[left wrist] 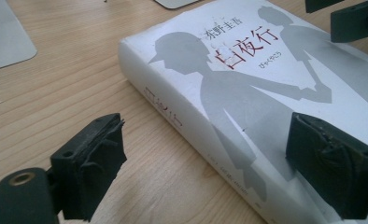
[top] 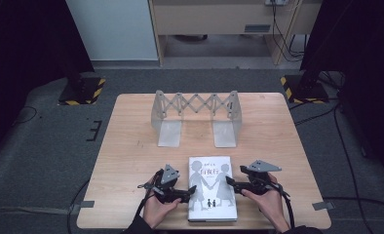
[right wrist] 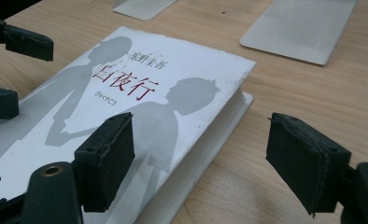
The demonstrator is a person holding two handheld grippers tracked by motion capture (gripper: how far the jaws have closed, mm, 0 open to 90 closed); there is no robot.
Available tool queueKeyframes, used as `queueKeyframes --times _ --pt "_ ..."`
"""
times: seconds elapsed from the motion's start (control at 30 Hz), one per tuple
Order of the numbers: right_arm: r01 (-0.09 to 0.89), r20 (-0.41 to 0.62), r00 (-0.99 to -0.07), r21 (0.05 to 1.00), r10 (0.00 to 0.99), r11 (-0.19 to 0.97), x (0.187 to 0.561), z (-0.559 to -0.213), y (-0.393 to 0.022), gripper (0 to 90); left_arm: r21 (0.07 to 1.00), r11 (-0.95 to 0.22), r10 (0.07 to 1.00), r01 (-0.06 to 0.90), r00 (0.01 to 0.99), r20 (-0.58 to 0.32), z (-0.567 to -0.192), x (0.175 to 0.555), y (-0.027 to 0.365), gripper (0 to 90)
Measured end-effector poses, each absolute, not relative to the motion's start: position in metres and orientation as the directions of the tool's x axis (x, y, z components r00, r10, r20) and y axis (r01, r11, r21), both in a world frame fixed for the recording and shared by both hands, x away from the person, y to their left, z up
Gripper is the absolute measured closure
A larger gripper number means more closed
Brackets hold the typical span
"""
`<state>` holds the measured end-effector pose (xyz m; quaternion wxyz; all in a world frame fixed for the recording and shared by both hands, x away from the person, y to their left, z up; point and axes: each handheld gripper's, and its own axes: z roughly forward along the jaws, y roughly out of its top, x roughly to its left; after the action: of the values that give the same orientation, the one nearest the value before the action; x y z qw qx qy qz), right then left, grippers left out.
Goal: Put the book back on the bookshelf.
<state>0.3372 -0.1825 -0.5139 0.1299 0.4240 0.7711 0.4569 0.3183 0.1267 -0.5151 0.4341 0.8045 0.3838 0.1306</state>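
The white book (top: 212, 187) lies flat at the counter's (top: 131, 146) 6 o'clock edge. The left tool (top: 187, 194) at its 9 o'clock and the right tool (top: 230, 183) at its 3 o'clock both gape wide, straddling its edges and gripping nothing. A metal folding rack (top: 196, 117) stands farther off at 12 o'clock.

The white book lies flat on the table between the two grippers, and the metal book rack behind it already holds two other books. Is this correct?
Not quite. The book does lie flat between the left gripper and the right gripper, but the high view shows that the metal book rack behind it holds no books.
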Motion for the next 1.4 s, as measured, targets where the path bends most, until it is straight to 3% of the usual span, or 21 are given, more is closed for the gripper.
queueKeyframes --times 0.3,0.9,1.4 --pt "0.553 0.237 -0.624 0.807 0.744 0.207 0.334 -0.521 -0.175 23.2 0.812 -0.323 0.711 0.486 0.691 -0.130 -0.521 0.324 0.126 0.0" --pt "0.589 0.324 -0.619 0.794 0.715 0.150 0.335 -0.529 -0.167 22.5 0.821 -0.305 0.700 0.482 0.698 -0.150 -0.525 0.326 0.127 0.3" --pt "0.553 0.300 -0.634 0.820 0.713 0.146 0.338 -0.518 -0.166 25.3 0.825 -0.269 0.700 0.497 0.689 -0.186 -0.525 0.325 0.130 1.7"
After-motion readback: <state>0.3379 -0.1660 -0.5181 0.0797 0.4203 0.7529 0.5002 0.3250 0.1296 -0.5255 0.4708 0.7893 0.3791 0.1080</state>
